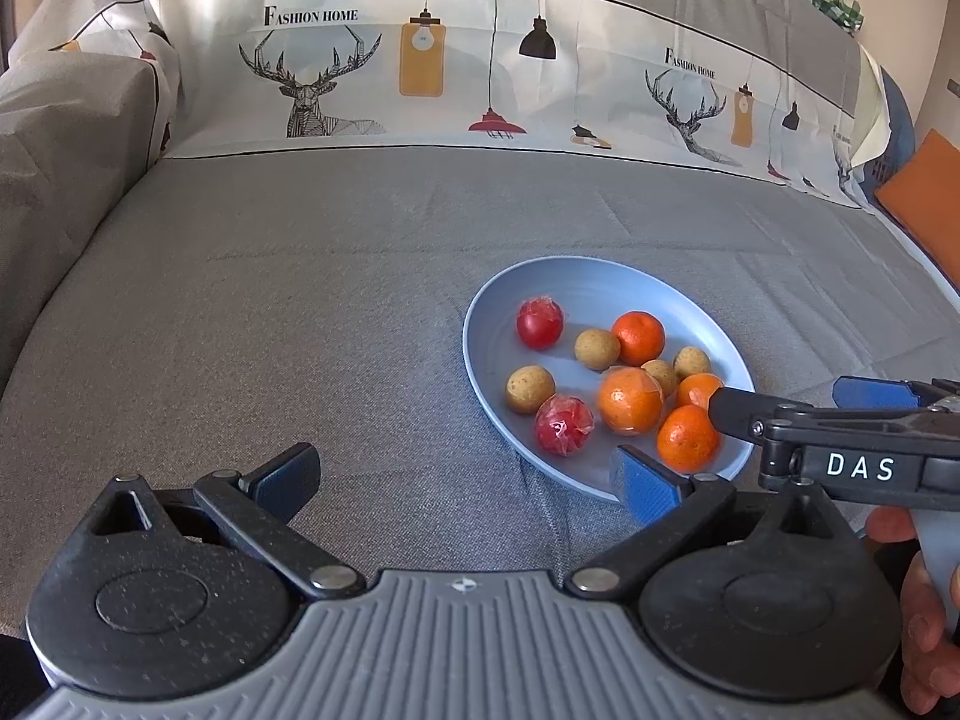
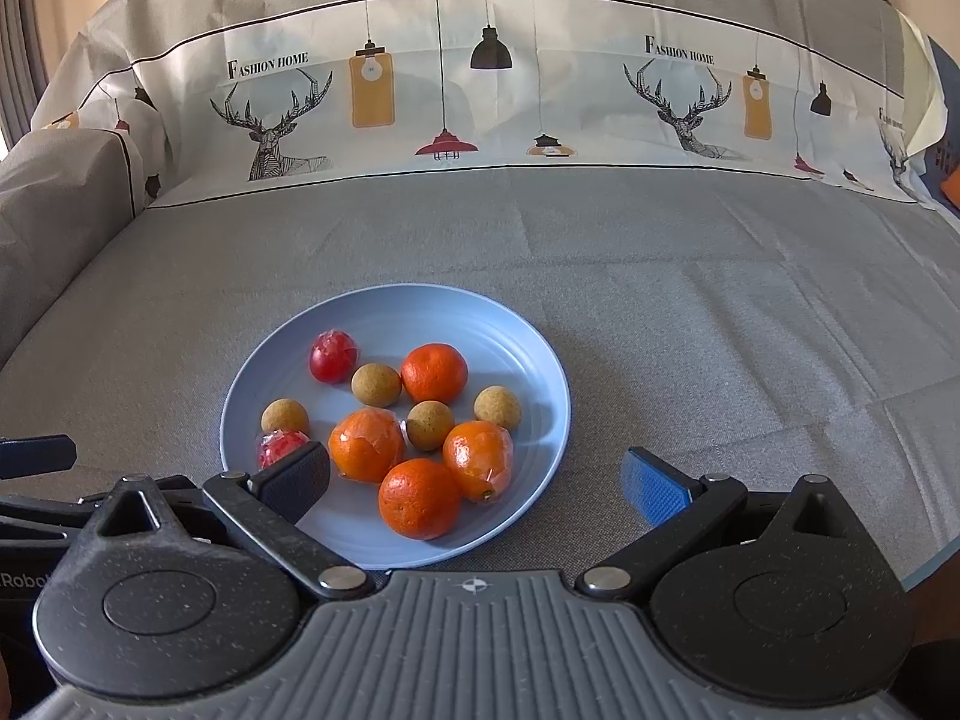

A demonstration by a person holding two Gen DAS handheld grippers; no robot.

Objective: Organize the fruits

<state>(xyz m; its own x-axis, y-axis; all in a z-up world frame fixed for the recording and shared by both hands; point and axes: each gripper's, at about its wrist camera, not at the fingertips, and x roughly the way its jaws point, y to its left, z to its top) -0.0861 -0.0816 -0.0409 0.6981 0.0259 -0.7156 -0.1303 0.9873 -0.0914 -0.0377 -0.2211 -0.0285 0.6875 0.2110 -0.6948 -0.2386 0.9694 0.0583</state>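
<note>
A blue plate (image 2: pixel 528 360) (image 1: pixel 576 282) on the grey cloth holds several fruits: oranges (image 2: pixel 420 498) (image 1: pixel 630 399), two red wrapped fruits (image 2: pixel 333 355) (image 1: pixel 539 323) and tan round fruits (image 2: pixel 376 384) (image 1: pixel 529 389). My right gripper (image 2: pixel 474 483) is open and empty, its jaws spread over the plate's near rim around the nearest orange. My left gripper (image 1: pixel 465 477) is open and empty, left of the plate. The right gripper (image 1: pixel 840 426) reaches in from the right in the left wrist view.
The grey cloth surface (image 2: pixel 720 312) spreads around the plate. A printed sheet with deer and lamps (image 2: pixel 480 96) hangs at the back. A grey cushion (image 1: pixel 66 132) rises at the left. An orange object (image 1: pixel 924 180) lies at the far right.
</note>
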